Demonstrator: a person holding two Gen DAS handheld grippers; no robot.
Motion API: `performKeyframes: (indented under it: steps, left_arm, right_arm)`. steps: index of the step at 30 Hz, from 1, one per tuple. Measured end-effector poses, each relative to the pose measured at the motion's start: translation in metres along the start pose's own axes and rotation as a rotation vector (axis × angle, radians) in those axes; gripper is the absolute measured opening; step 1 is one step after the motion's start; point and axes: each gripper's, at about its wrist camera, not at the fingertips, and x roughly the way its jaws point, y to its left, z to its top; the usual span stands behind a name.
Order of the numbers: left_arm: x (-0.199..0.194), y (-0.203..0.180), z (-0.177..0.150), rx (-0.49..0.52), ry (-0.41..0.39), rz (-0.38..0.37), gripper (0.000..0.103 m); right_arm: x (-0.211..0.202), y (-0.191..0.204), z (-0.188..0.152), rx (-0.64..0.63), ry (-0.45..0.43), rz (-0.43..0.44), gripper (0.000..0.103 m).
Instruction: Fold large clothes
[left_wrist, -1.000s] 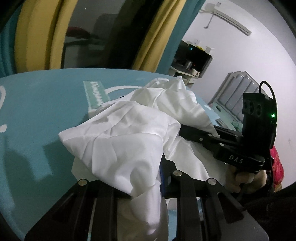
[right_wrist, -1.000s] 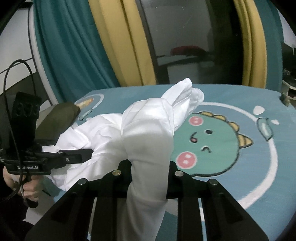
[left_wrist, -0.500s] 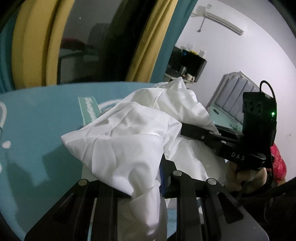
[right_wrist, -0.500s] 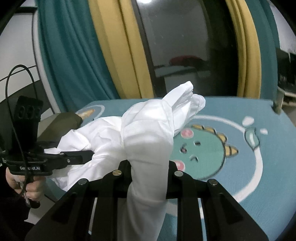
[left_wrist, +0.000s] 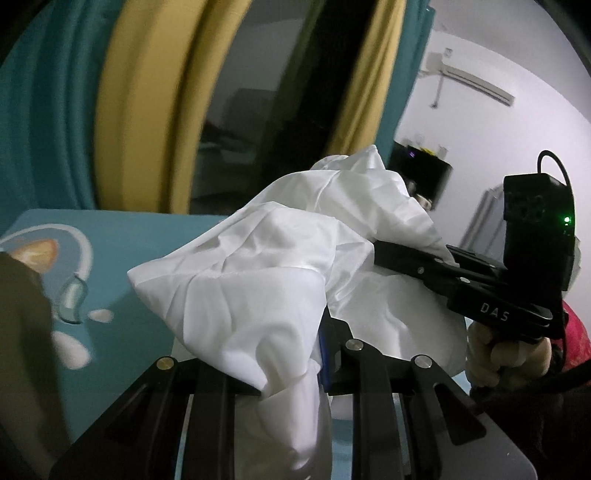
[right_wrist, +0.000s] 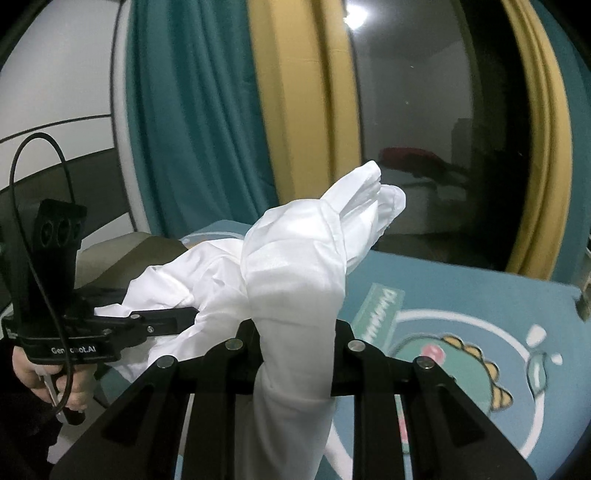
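Observation:
A large white garment (left_wrist: 280, 280) hangs bunched between both grippers, above a teal bed cover (left_wrist: 147, 251) printed with a dinosaur (right_wrist: 469, 365). My left gripper (left_wrist: 291, 373) is shut on a thick fold of the white cloth, which spills over its jaws and hides the fingertips. My right gripper (right_wrist: 295, 354) is shut on another gathered fold of the garment (right_wrist: 295, 288), which stands up in a peak ahead of it. The right gripper (left_wrist: 461, 284) shows at the right of the left wrist view, buried in the cloth. At the left of the right wrist view, the left gripper (right_wrist: 162, 321) reaches into it.
Teal and yellow curtains (right_wrist: 288, 110) frame a dark window (right_wrist: 417, 129) behind the bed. An olive pillow (right_wrist: 122, 258) lies at the bed's left side. A black shelf (left_wrist: 424, 173) and an air conditioner (left_wrist: 476, 81) are by the white wall on the right.
Both grippers have risen with the garment, tilting upward. The bed cover has dropped lower in both views and the curtains and window now fill more of them. Both grips are unchanged.

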Motion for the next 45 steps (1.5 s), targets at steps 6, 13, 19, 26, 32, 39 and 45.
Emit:
performKeyframes:
  steps: [6, 13, 19, 26, 32, 39, 45]
  left_arm:
    - [-0.02, 0.035, -0.001, -0.03, -0.043, 0.079, 0.022]
    - [-0.035, 0.074, -0.002, -0.065, -0.06, 0.164, 0.022]
    - [-0.035, 0.106, -0.003, -0.087, -0.04, 0.235, 0.022]
    - [-0.008, 0.139, -0.015, -0.126, 0.027, 0.286, 0.022]
    - [0.017, 0.149, -0.025, -0.128, 0.076, 0.312, 0.023]
    - [0.041, 0.156, -0.032, -0.14, 0.122, 0.324, 0.025]
    - [0.048, 0.172, -0.04, -0.201, 0.143, 0.305, 0.032]
  right_arm:
    - [0.029, 0.031, 0.018, -0.042, 0.007, 0.033, 0.021]
    - [0.069, 0.058, 0.029, -0.049, 0.023, 0.075, 0.021]
    - [0.108, 0.069, 0.026, -0.003, 0.065, 0.119, 0.021]
    - [0.153, 0.065, 0.007, 0.086, 0.158, 0.147, 0.021]
    - [0.182, 0.051, -0.016, 0.164, 0.231, 0.138, 0.021]
    - [0.198, 0.034, -0.039, 0.207, 0.291, 0.097, 0.023]
    - [0.209, 0.026, -0.05, 0.227, 0.331, 0.074, 0.033]
